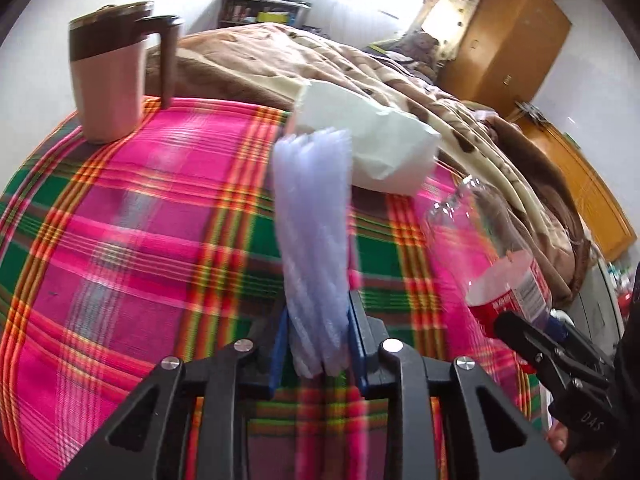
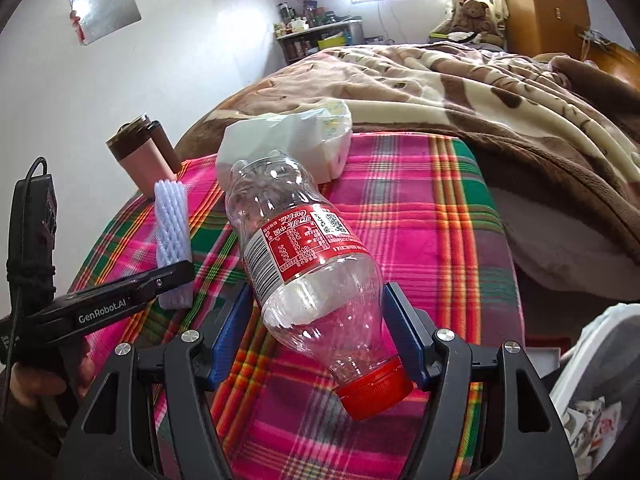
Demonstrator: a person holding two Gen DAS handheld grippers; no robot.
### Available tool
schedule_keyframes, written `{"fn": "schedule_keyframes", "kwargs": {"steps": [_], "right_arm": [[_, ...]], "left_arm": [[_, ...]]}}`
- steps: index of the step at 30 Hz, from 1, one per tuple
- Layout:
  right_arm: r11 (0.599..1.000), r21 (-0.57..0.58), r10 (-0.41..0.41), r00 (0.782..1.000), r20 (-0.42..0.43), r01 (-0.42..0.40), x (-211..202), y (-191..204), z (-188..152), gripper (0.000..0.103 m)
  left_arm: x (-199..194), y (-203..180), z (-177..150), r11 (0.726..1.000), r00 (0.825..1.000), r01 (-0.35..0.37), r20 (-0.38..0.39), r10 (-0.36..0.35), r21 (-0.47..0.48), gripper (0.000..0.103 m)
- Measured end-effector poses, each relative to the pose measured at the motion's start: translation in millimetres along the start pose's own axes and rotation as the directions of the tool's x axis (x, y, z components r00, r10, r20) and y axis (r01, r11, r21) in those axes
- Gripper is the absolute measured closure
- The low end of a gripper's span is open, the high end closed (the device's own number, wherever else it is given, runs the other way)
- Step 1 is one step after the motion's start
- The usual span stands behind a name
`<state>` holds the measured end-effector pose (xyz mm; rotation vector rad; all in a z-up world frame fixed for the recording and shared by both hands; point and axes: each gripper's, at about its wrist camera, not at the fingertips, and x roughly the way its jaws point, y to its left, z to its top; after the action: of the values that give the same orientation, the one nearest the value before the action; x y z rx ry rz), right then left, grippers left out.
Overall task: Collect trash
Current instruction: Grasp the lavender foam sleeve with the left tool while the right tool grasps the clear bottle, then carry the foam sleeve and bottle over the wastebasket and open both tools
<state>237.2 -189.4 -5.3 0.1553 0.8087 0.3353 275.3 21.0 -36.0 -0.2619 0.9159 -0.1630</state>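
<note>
Trash in hand: left hand-held gripper (image 1: 318,344) clamps foam net sleeve (image 1: 316,240); right hand-held gripper (image 2: 316,336) grips empty bottle (image 2: 308,264) with jaws wide. Next: carry both to bin.

Black gripper (image 1: 318,344), blue pads (image 2: 404,336)

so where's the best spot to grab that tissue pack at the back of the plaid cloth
Grip the tissue pack across its short side walls, coming from above at the near edge. It lies flat, soft and squashable, and the mug beside it leaves that approach free.
</note>
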Motion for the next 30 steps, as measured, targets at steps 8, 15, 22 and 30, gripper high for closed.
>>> {"fn": "schedule_keyframes", "kwargs": {"steps": [8, 15, 22, 30], "right_arm": [[0.999, 0.038, -0.001, 0.999, 0.044, -0.001, -19.8, -5.0, -8.6, 0.035], [0.997, 0.073, -0.013, 0.997, 0.078, 0.007, -38.5, -10.3, -16.6, 0.035], [0.995, 0.093, -0.040, 0.993, 0.111, 0.030, -61.4, -13.9, -28.7, 0.035], [0.990, 0.134, -0.066, 0.985, 0.158, 0.045, -95.7, -25.3, -42.8, 0.035]], "left_arm": [[-11.7, -18.8, -8.6, 0.998, 1.000, 0.016, 0.024, -0.017, 0.061, 0.076], [-33.7, -35.5, -19.1, 0.994, 0.998, 0.037, 0.050, -0.042, 0.103, 0.076], [-56.0, -56.1, -36.1, 0.985, 0.994, 0.071, 0.071, -0.083, 0.158, 0.076], [-79.4, -78.6, -49.6, 0.972, 0.987, 0.105, 0.096, -0.128, 0.211, 0.076]]}}
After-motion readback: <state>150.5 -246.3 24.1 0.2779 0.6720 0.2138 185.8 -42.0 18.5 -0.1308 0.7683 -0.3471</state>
